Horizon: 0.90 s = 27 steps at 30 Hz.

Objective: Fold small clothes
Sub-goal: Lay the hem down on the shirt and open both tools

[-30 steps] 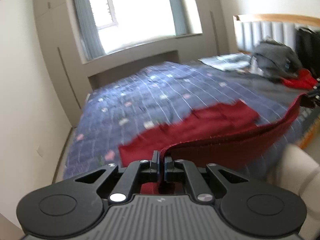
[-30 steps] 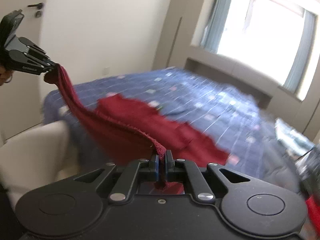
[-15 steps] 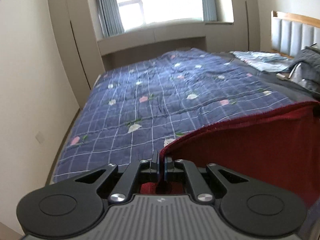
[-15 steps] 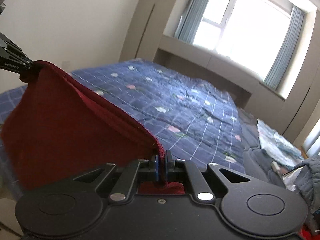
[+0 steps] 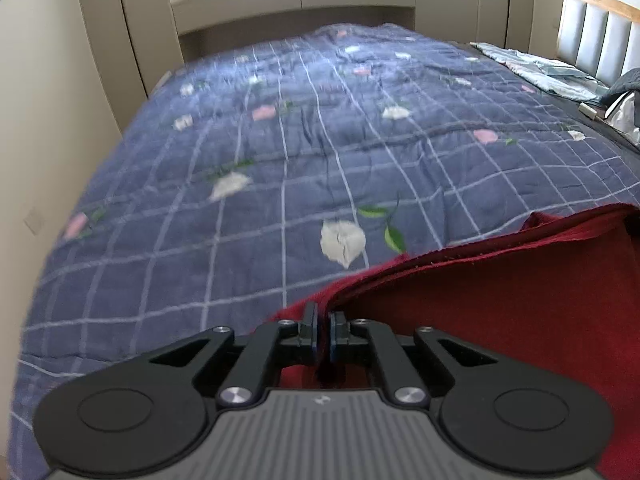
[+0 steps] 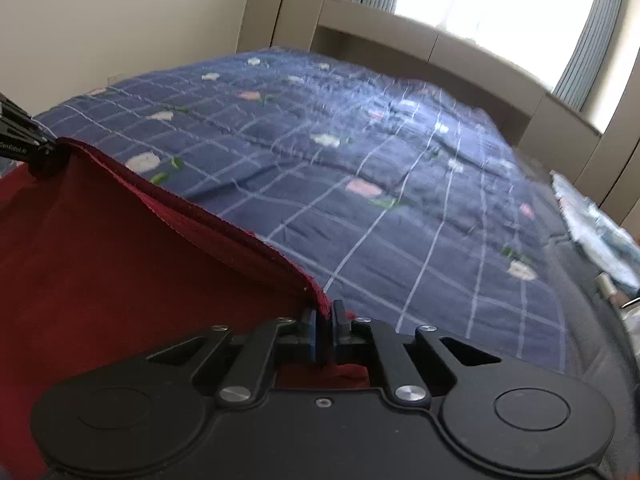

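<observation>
A dark red garment (image 5: 500, 320) lies doubled on the near part of a blue checked quilt (image 5: 320, 140). Its hemmed edge stretches between my two grippers. My left gripper (image 5: 323, 316) has one corner of that edge between its pads, and its jaws are opening by a narrow gap. In the right wrist view the red garment (image 6: 120, 260) fills the lower left. My right gripper (image 6: 324, 314) pinches the other corner, its jaws also opening slightly. The left gripper (image 6: 24, 144) shows at the far left edge, still on the hem.
The quilt (image 6: 400, 168) runs far ahead to a beige window ledge (image 5: 300, 4). A padded headboard (image 5: 600, 32), a pale blue cloth (image 5: 540, 68) and dark clothes (image 5: 624, 92) lie at the right. A beige wall (image 5: 48, 120) borders the bed's left side.
Both grippers came forward and down over the bed with the red garment's edge, so the cloth now lies doubled on the quilt. A thin gap has appeared between each pair of pads.
</observation>
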Motion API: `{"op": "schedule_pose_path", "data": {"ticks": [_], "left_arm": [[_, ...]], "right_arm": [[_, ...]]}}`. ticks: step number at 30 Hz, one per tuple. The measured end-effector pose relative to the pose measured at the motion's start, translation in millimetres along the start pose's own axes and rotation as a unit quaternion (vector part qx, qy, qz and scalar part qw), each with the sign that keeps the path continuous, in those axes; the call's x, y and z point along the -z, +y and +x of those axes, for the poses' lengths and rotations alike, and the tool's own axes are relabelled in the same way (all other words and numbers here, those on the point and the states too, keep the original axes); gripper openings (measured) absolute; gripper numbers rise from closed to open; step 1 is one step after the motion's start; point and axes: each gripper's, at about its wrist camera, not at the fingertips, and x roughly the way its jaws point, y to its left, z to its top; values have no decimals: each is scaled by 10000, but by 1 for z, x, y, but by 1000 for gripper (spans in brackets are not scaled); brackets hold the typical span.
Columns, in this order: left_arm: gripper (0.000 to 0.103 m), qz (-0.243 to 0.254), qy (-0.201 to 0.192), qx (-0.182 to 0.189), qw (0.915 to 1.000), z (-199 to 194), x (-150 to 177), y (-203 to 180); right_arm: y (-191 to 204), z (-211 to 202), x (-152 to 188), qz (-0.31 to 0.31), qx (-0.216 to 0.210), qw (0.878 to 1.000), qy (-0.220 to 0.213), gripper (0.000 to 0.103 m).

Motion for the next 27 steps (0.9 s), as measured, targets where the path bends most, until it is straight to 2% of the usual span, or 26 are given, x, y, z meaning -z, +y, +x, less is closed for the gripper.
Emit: {"op": "schedule_pose_path", "data": {"ticks": [1, 3, 4, 5, 6, 7, 8, 9, 11, 14, 16, 20, 23, 27], "left_arm": [[14, -71, 31, 60, 10000, 5, 1, 4], [20, -266, 84, 194, 9994, 11, 3, 12], [31, -361, 90, 257, 9990, 13, 4, 16], [46, -446, 75, 302, 9985, 15, 4, 20], [55, -511, 44, 313, 9982, 15, 4, 23], [69, -587, -11, 315, 9978, 15, 4, 28], [75, -662, -72, 315, 9973, 14, 5, 33], [78, -739, -125, 322, 9967, 14, 4, 37], [90, -925, -194, 365, 9949, 13, 4, 45], [93, -1164, -267, 140, 9927, 11, 5, 55], [99, -1215, -307, -92, 9921, 9, 7, 56], [100, -1161, -400, -292, 9920, 8, 17, 52], [100, -1212, -330, -603, 9902, 17, 23, 47], [102, -1521, -244, -820, 9846, 32, 33, 48]], "right_arm": [[-1, 5, 2, 31, -28, 10000, 41, 11], [-5, 17, 4, 109, -29, 9999, 101, 22], [-7, 21, 5, 176, -25, 9998, 101, 28], [-10, 25, 7, 256, -32, 9996, 91, 33], [-12, 28, 9, 339, -24, 9994, 83, 36], [-14, 31, 10, 405, 13, 9992, 72, 49], [-16, 33, 11, 485, 96, 9988, 53, 62], [-18, 36, 13, 571, 186, 9982, 21, 67], [-24, 40, 16, 805, 281, 9964, -18, 79], [-30, 44, 20, 1092, 518, 9926, -58, 97], [-33, 44, 21, 1223, 675, 9901, -119, 101], [-37, 33, 15, 1569, 488, 9859, -314, 102], [-32, 27, 10, 1514, 451, 9866, -409, 102], [-17, 32, 10, 1313, 303, 9905, -280, 102]]}}
